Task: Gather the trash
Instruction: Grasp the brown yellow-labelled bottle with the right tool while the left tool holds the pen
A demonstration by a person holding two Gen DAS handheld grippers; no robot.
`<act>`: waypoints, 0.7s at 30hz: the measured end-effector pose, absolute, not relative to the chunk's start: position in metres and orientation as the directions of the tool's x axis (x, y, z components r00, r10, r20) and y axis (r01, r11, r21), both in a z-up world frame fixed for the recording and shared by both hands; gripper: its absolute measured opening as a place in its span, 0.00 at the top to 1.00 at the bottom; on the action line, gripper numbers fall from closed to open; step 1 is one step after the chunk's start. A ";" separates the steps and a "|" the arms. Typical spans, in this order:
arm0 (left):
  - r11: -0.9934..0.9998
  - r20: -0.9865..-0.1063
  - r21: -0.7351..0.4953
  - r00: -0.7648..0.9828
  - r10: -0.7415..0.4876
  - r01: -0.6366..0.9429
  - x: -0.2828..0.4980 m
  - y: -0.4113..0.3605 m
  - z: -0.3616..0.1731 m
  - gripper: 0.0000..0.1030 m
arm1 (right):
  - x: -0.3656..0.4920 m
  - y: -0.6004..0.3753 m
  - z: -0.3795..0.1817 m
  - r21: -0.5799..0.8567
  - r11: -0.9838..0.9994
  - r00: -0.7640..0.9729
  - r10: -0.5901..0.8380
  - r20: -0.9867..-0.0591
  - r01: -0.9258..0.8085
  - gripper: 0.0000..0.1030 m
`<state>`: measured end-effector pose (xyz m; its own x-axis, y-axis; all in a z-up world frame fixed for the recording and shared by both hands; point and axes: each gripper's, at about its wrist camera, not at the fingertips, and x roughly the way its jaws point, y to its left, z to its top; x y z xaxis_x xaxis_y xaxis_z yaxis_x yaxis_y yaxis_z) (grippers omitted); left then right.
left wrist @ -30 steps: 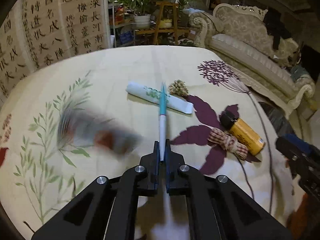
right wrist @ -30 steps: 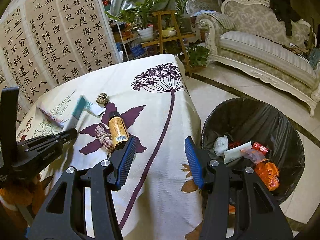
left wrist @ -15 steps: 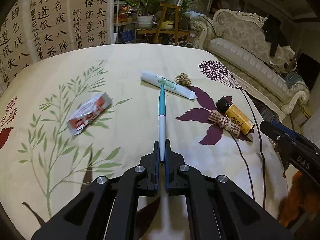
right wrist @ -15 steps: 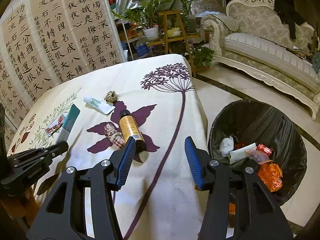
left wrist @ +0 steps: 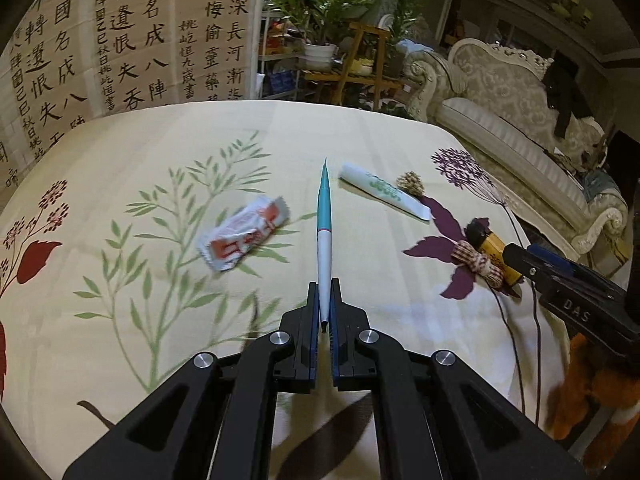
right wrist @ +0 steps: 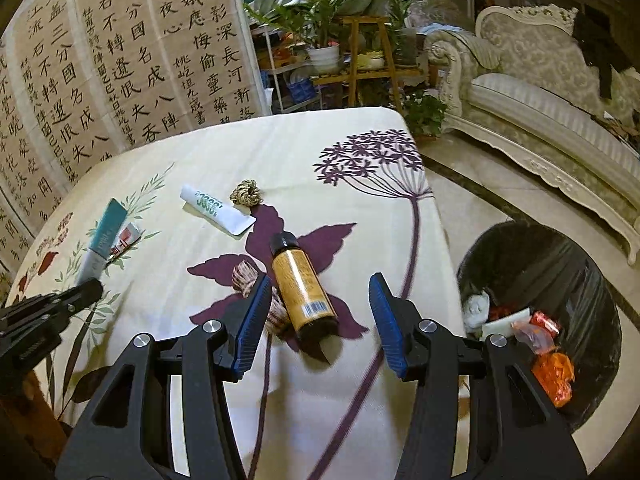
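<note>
Behind the table stand a tall calligraphy screen (right wrist: 120,60), potted plants on a wooden stand (right wrist: 360,40) and a pale carved sofa (right wrist: 552,92); on the tiled floor to the right is a round bin with a black plastic liner (right wrist: 560,264), already holding some wrappers. Over the table lies a cream tablecloth printed with green leaves and purple flowers (left wrist: 140,152).

On the cloth lie an amber plastic bottle with a black cap (right wrist: 302,284), a checked fabric bow (left wrist: 478,262) touching it, a white squeezed tube with green print (left wrist: 384,192), a red-and-white foil wrapper (left wrist: 244,236) and a small dried flower head (left wrist: 410,182).

The left gripper (left wrist: 325,308) is clamped on a flat teal-and-white packet (left wrist: 325,236), held above the cloth. The right gripper (right wrist: 318,312) is spread wide, its blue pads on both sides of the bottle, apparently not touching.

I think the good way is to lower the right gripper until the pads sit at the middle of the label, then close slowly so the round bottle does not roll, keeping the bow outside the grasp.
</note>
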<state>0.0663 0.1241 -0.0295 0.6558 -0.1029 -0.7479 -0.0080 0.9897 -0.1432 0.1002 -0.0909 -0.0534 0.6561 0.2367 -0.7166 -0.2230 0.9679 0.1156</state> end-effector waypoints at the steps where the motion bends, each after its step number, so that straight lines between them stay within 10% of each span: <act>1: 0.989 -0.748 -0.145 0.657 -0.100 -0.014 0.067 0.127 -0.029 0.95 | 0.103 -0.089 -0.055 0.111 0.968 0.650 0.236 -0.723 -0.227 0.57; 21: 0.986 -0.751 -0.165 0.651 -0.115 -0.017 0.068 0.129 -0.035 0.95 | 0.108 -0.082 -0.061 0.103 0.966 0.615 0.231 -0.753 -0.237 0.78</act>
<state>0.0679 0.1292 -0.0354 0.6507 -0.1148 -0.7506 -0.0166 0.9861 -0.1652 0.1078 -0.0823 -0.0612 0.6155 0.2314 -0.7534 -0.2369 0.9661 0.1032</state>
